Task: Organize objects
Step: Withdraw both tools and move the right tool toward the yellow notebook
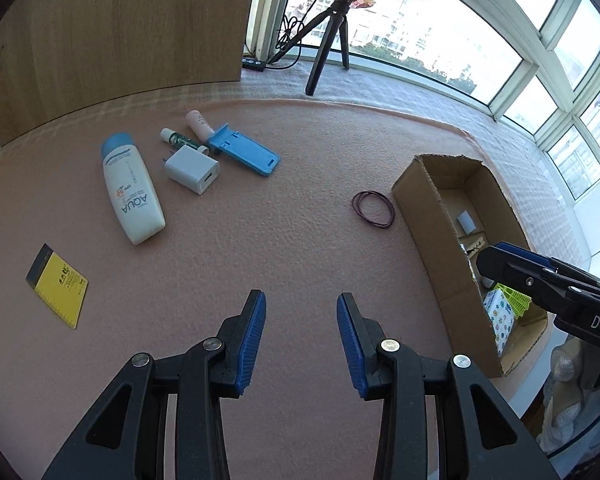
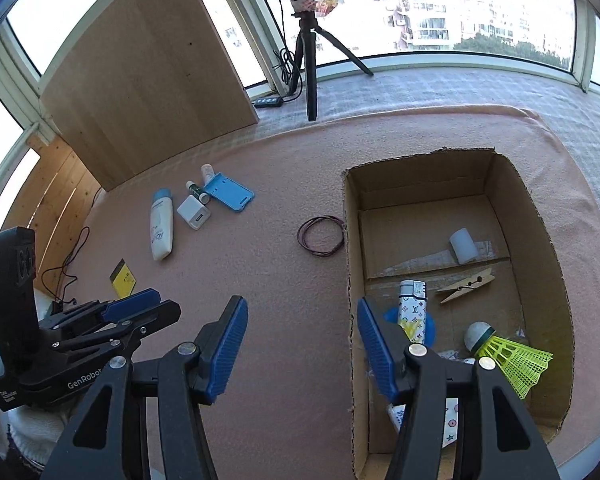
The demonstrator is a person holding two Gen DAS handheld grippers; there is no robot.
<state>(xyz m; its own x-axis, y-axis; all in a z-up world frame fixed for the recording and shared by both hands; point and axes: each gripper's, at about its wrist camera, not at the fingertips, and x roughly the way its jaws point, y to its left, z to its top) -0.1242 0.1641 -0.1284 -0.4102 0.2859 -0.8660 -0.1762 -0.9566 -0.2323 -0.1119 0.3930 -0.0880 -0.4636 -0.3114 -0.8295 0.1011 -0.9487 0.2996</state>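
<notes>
My left gripper is open and empty above the pink mat. Ahead lie a white AQUA bottle, a white charger, a green tube, a pink tube, a blue phone stand, a yellow card and dark rubber bands. My right gripper is open and empty over the near left wall of the cardboard box. The box holds a lighter, a clothespin, a white roll and a yellow shuttlecock.
A wooden board stands at the back left. A ring-light tripod and a power strip stand by the window. The mat's right edge runs just past the box.
</notes>
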